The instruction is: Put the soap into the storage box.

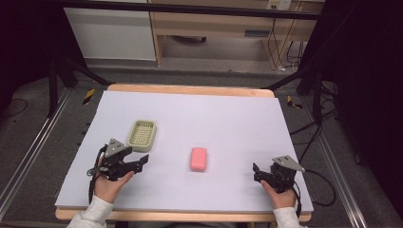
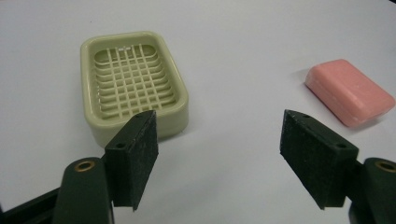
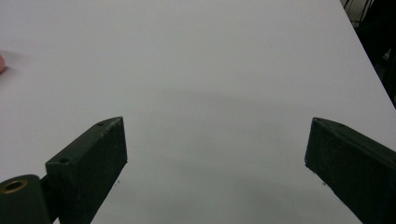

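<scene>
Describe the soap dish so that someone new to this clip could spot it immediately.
On the white table, look left of centre, just beyond the left hand-held gripper. The soap dish is a pale green rounded tray with a slatted grid floor, empty; the pink soap bar lies apart to its right.

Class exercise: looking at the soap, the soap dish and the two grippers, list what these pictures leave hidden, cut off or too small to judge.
- Soap dish: near rim, left gripper view, hidden behind a pad.
- Pink soap: right gripper view, cut by the left edge.
- Right gripper: high view, jaw gap too small to judge.
- Soap: any stamp, too small.
</scene>
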The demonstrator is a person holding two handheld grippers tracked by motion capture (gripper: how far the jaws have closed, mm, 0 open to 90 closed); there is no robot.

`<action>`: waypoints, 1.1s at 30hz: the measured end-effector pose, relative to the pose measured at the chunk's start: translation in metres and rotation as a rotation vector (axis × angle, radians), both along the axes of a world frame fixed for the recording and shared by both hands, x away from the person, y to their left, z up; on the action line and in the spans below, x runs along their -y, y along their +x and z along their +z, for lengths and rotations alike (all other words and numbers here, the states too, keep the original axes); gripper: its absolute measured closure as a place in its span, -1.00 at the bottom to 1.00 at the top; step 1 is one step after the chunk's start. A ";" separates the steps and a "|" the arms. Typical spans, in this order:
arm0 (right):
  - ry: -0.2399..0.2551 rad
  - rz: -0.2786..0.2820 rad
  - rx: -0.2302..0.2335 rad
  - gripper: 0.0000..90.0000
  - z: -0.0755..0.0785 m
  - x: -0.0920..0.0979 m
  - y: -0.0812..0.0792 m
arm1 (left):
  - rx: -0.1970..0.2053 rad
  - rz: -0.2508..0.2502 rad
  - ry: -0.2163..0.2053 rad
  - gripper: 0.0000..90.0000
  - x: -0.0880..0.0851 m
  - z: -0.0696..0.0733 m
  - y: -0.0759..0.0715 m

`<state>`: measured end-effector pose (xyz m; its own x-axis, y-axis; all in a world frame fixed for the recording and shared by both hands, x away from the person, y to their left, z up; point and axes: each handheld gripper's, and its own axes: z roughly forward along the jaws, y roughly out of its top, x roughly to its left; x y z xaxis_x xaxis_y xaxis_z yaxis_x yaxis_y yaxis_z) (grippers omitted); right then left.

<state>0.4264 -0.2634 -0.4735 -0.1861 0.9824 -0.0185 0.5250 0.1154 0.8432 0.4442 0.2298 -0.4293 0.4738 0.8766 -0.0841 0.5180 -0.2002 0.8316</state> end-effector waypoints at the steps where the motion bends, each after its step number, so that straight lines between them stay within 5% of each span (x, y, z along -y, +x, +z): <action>1: 0.003 0.001 0.000 -0.87 0.000 0.000 0.000 | 0.001 0.001 -0.003 -0.38 0.001 0.001 0.001; 33: 0.007 0.007 -0.003 -0.87 0.000 0.000 0.001 | -0.015 -0.075 -0.004 -0.40 0.058 0.013 0.023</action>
<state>0.4272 -0.2630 -0.4731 -0.1925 0.9812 -0.0108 0.5265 0.1126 0.8427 0.4673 0.1713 -0.4163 0.5365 0.8386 -0.0949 0.5139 -0.2355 0.8249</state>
